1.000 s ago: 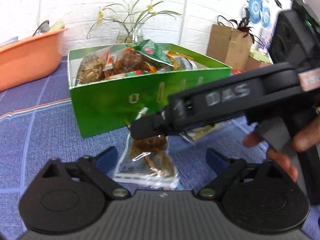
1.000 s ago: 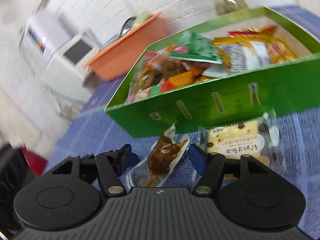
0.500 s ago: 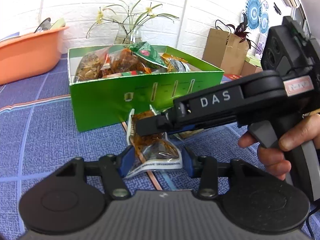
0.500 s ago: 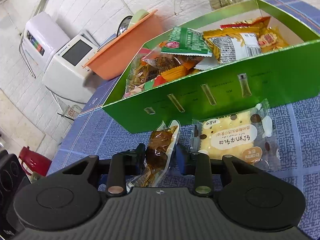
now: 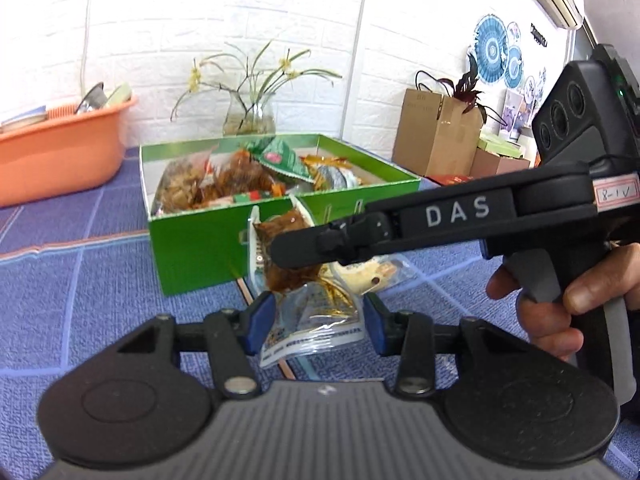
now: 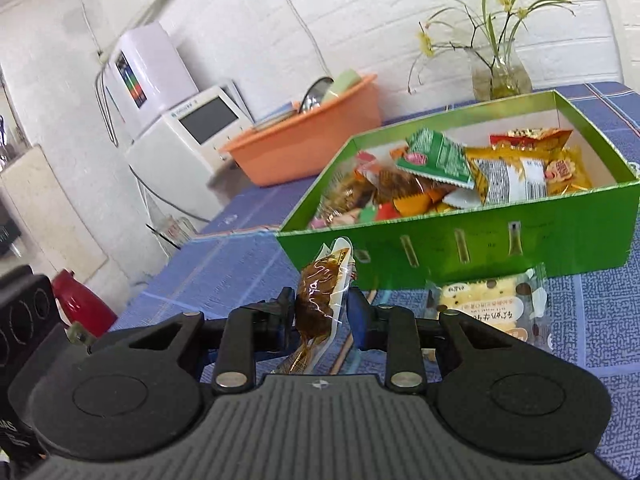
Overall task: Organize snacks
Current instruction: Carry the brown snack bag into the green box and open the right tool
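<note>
A green box [image 5: 192, 248] [image 6: 520, 240] holds several snack packets. My right gripper [image 6: 320, 312] is shut on a clear packet of brown snack [image 6: 320, 296] and holds it lifted off the blue cloth, in front of the box. In the left wrist view the right gripper's black finger [image 5: 312, 248] crosses over the same packet [image 5: 308, 312]. My left gripper [image 5: 318, 326] stands at the packet's lower end, its blue pads [image 5: 260, 320] on either side of it. A cream cake packet [image 6: 492, 304] [image 5: 368, 272] lies on the cloth by the box.
An orange basin [image 5: 56, 148] [image 6: 304, 136] stands at the back left. A glass vase with a plant [image 5: 250, 118] [image 6: 500, 76] is behind the box. Cardboard boxes [image 5: 436, 136] are at the right, a white appliance [image 6: 188, 132] and a red flask [image 6: 80, 304] off the table's left.
The right gripper closed on the brown snack packet and lifted it off the cloth. The left gripper's pads closed in around the packet's lower end.
</note>
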`<state>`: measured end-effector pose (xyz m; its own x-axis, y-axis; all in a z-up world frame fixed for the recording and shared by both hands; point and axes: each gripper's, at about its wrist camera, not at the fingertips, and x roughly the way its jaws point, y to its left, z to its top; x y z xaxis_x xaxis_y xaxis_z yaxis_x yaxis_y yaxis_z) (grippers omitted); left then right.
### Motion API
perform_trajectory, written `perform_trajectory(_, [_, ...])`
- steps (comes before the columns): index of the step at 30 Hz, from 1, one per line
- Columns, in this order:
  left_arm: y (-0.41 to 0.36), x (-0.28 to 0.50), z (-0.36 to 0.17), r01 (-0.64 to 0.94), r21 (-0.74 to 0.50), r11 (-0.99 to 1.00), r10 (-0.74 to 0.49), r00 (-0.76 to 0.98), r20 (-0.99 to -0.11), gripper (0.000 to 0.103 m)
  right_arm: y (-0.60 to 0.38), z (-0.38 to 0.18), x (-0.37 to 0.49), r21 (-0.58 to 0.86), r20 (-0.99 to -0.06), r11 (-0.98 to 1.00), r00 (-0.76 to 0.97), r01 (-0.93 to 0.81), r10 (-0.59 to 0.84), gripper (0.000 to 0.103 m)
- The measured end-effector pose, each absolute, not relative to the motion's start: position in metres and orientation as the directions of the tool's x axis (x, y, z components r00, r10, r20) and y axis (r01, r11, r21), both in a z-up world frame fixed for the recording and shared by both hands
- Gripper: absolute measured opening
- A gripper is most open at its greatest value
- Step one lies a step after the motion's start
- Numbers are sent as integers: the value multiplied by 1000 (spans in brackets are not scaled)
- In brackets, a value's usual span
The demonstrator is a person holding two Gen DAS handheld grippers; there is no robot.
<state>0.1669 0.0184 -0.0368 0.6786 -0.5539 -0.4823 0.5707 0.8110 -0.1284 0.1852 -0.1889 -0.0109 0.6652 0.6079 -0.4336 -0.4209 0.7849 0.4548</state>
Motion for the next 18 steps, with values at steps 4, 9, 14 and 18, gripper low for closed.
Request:
perform_trajectory(4, [19,167,-33,566,-129,814,-551,683,-480,39,-189,-4,184,480,-406,768,670,-423,622,45])
perform_trajectory(9, [20,168,-24,563,-119,818,-546,694,-470,39,-188,0,184,468,-376,766,686,-441,624,44])
perform_trajectory(14, [15,179,-7,560,-83,824,-536,725,-431,39,-189,20,196,441,-334,768,709,-465,621,44])
perform_trajectory(18, [11,195,16,557,-73,827,-541,754,-372,39,-198,42,211,444,-268,761,740,-473,616,44])
